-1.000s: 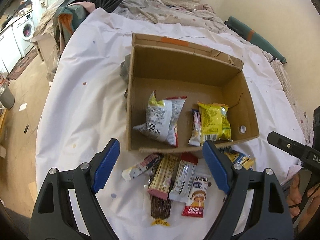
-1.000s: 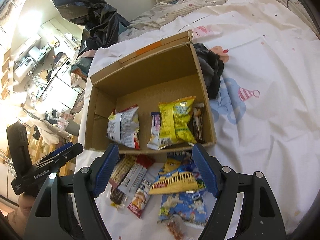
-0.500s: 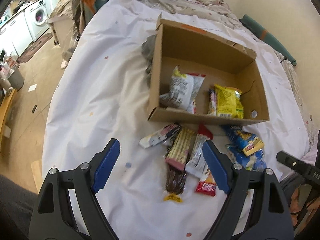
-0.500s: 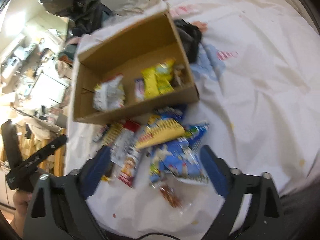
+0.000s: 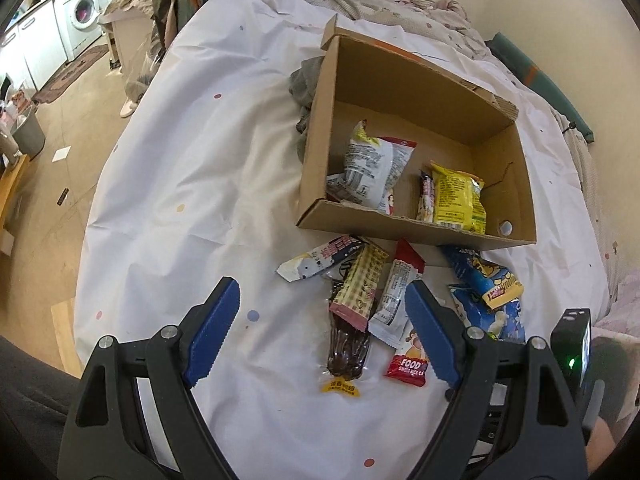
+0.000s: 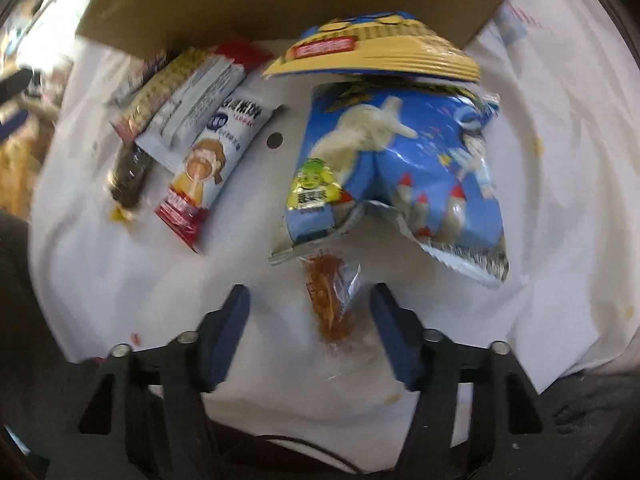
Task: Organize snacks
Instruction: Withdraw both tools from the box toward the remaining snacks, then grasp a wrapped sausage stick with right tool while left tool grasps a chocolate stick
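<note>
A cardboard box sits on the white sheet and holds a white bag and a yellow bag. Several loose snack packets lie in front of it, among them a waffle-print bar and a dark brown stick. My left gripper hangs open above this pile, holding nothing. My right gripper points straight down. Its jaws are closing around a clear packet of orange-red snack, and the pads stand apart from it. A blue bag lies just beyond that packet.
A yellow-topped bag and a white-and-red rice cracker packet lie beside the blue bag. A grey cloth is bunched against the box's left wall. The bed's edge drops to the floor on the left. Pillows lie behind the box.
My right gripper has dropped to the front of the pile, tipped down, and narrowed its jaws around the clear packet. My left gripper has drawn back from the box.
</note>
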The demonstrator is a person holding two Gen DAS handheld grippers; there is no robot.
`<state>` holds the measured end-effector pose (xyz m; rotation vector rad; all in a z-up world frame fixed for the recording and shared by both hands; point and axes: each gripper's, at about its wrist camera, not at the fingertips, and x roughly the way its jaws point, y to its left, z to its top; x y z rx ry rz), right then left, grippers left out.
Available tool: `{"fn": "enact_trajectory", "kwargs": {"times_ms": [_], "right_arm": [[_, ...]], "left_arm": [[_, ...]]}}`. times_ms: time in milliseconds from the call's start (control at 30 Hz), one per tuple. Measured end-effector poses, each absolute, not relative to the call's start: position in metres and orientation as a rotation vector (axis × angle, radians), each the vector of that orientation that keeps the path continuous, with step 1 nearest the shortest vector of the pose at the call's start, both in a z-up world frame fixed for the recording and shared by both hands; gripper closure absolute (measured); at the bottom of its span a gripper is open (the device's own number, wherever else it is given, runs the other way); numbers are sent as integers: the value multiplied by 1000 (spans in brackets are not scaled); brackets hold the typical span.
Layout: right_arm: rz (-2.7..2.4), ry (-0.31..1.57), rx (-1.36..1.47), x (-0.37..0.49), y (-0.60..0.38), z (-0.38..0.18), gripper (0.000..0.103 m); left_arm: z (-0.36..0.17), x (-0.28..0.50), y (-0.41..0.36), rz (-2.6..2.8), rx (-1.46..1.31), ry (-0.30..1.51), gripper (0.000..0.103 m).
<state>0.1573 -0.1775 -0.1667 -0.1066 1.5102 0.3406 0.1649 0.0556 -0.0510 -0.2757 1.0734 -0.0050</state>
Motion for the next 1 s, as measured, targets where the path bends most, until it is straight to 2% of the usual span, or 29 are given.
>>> {"fn": "enact_trajectory", "kwargs": {"times_ms": [33,67,167,300,500,833,1000], "right_arm": [[338,1491,-147,155,-173,-165,83],[356,1492,-159,152,-170,-164,84],[464,1452,-163,141,-160,-153,84],[599,1323,14,140,-166,-122,84],[595,1145,201,147,-192,-86,84],[524,1149,307,149,-220,-84,84],[523,1147,308,148,-221,-85,84]], "left_arm": [[-51,165,57,1,-274,1075,21],[-52,165,58,11,-269,1077,21],[-56,165,62,39,-252,1093,21],[-68,170,63,45,-262,1146,21],[-108,174,45,-4,-235,1315,21],[-154,182,-16,-48,-61,1396,21],[-161,183,-24,-15,-36,1373,21]]}}
